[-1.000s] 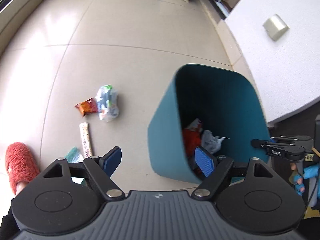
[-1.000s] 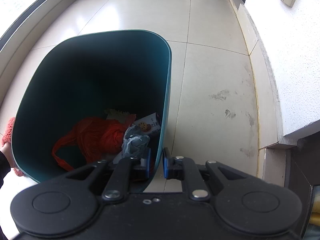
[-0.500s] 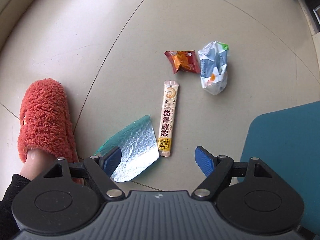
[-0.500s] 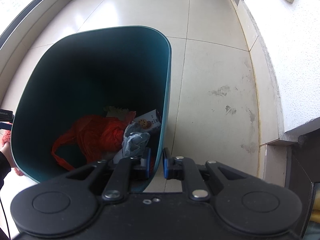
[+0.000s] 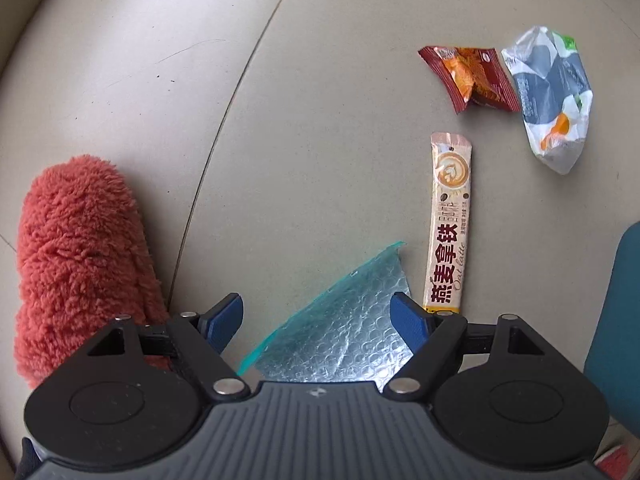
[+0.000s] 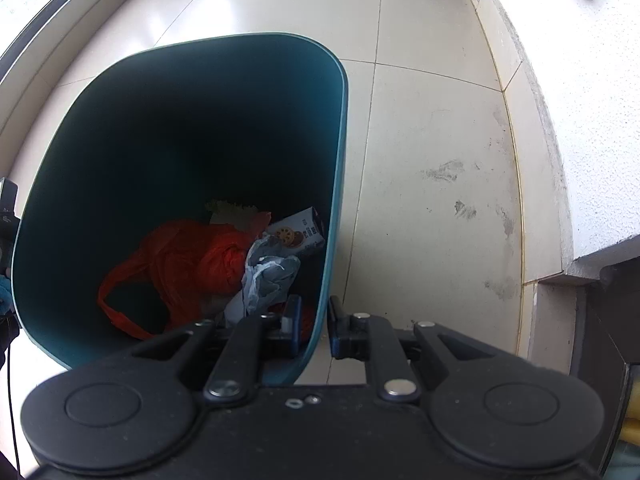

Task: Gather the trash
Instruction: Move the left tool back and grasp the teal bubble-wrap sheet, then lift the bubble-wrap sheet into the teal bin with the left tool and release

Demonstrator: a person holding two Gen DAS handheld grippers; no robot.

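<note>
My left gripper (image 5: 316,320) is open just above a teal bubble-wrap mailer (image 5: 344,332) lying on the floor, its jaws on either side of it. Beside it lie an oat latte sachet (image 5: 448,224), a red-orange snack wrapper (image 5: 472,80) and a crumpled white bag (image 5: 552,96). My right gripper (image 6: 310,326) is shut on the near rim of the teal trash bin (image 6: 336,184), which holds a red plastic bag (image 6: 188,264), a crumpled grey bag (image 6: 268,276) and a small carton (image 6: 300,232).
A fuzzy red slipper (image 5: 76,256) on a foot is at the left, close to the left gripper. The bin's side (image 5: 616,320) shows at the right edge. A white wall and ledge (image 6: 560,120) run along the right of the bin.
My left gripper has swung away from the bin, down and left toward the floor litter, and now sits over the bubble-wrap mailer. The right gripper keeps its hold on the bin rim.
</note>
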